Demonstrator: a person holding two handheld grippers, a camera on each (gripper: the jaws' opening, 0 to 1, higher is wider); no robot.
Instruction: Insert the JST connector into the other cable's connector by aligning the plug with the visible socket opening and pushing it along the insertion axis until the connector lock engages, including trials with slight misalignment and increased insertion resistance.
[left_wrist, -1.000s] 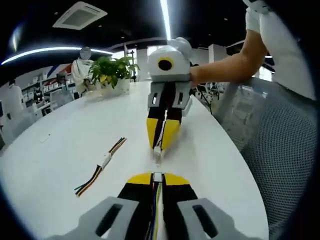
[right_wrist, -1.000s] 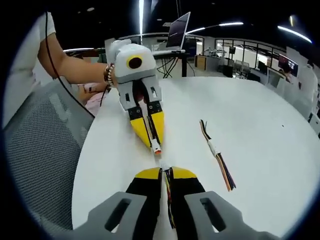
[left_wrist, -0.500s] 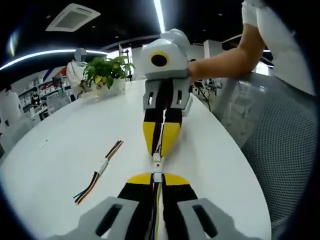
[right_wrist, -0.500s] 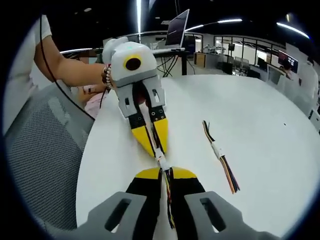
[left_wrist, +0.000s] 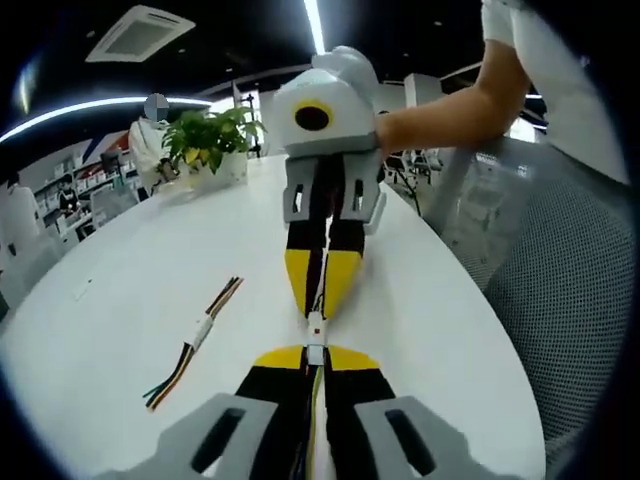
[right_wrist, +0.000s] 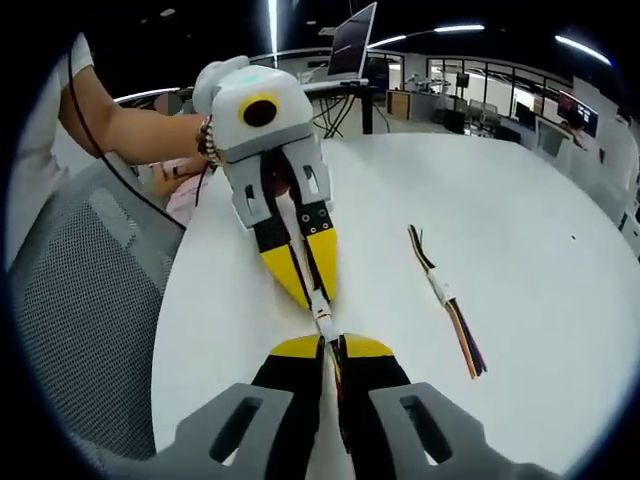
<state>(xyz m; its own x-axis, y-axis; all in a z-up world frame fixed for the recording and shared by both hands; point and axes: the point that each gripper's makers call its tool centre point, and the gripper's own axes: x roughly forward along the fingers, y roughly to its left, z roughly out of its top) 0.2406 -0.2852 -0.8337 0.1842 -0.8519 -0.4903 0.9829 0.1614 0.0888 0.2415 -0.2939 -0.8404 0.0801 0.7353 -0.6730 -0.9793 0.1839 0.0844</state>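
At the bottom centre of the left gripper view, the left gripper (left_wrist: 315, 358) has its jaws pressed together on the plug end of a cable (left_wrist: 313, 420), whose coloured wires run back between them toward the frame's bottom. The white connector (left_wrist: 315, 340) sits straight ahead, touching the tips of the right gripper (left_wrist: 318, 312), which comes down from the upper centre, pinching its own half. Both long axes look nearly in line, so the push should go straight up the frame. A spare cable (left_wrist: 195, 340) lies well apart at lower left on the white table (left_wrist: 140, 270), whose edge curves close on the right. In the right gripper view, the right gripper (right_wrist: 333, 350) is clamped on wires at bottom centre; the connector (right_wrist: 325, 325) meets the left gripper (right_wrist: 315, 298) just above, angled slightly leftward. The spare cable (right_wrist: 448, 300) rests at right, with open table (right_wrist: 520, 220) beyond.
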